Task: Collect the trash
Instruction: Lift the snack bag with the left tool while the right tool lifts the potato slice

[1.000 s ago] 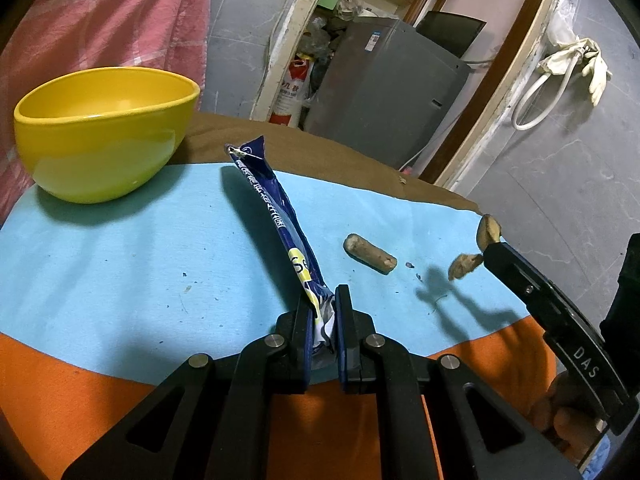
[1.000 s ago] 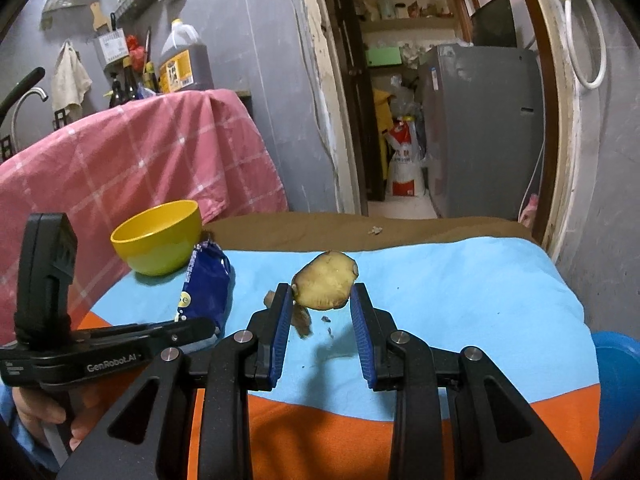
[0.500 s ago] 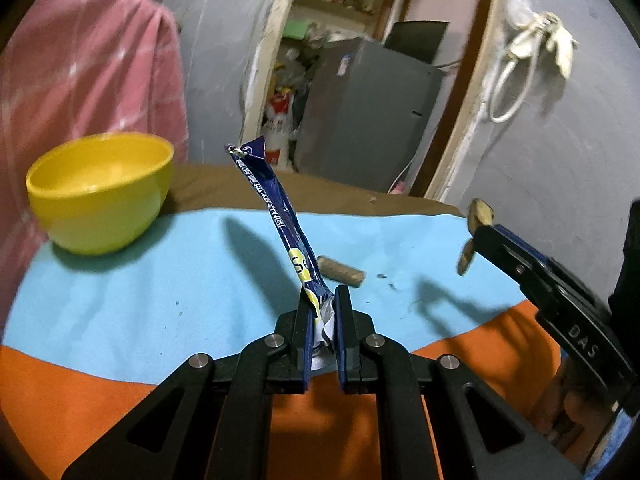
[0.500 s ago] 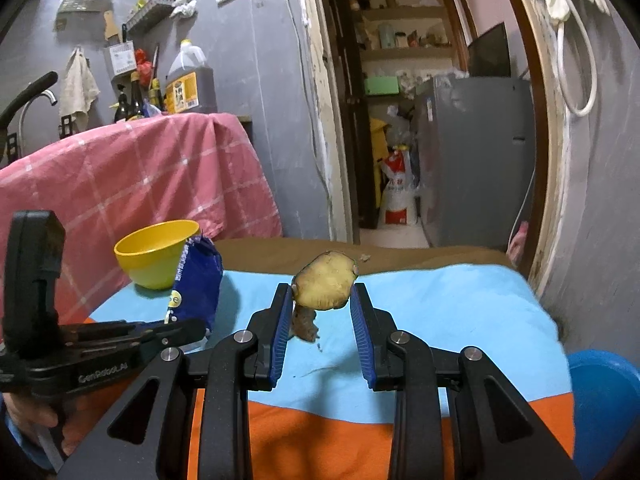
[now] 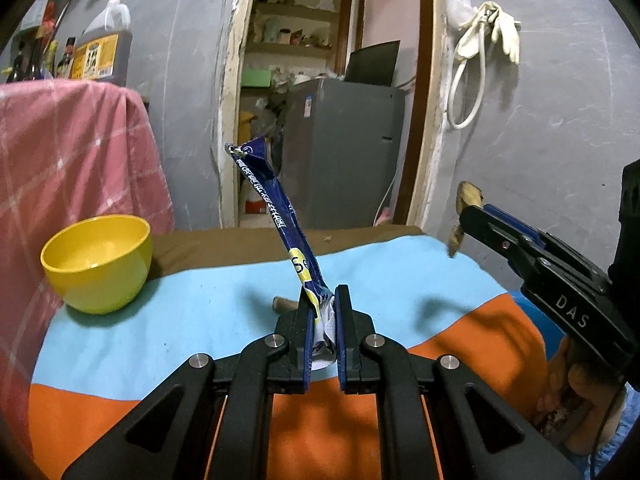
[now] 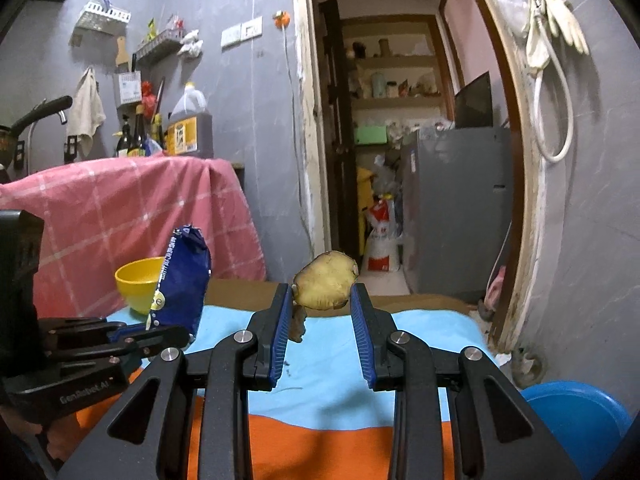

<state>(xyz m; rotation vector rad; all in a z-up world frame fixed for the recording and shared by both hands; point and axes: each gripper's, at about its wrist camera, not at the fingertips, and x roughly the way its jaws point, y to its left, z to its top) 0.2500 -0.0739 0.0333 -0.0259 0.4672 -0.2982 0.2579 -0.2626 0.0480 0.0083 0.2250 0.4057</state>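
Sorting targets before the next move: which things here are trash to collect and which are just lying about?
Job:
blue crinkled snack wrapper in left tool
brown potato peel in right tool
brown stub on cloth

Lying about:
yellow plastic bowl
blue plastic basin

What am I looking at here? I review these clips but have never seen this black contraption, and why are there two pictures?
There is no robot: a person holds a two-finger tool in each hand, each with a camera looking along its fingers. One picture comes from each tool.

The left hand-held gripper is shut on a blue snack wrapper, lifted off the table. The right hand-held gripper pinches a brownish peel, also in the air.

On the blue and orange cloth stand a yellow bowl and a small brown scrap. A blue bin shows at lower right.
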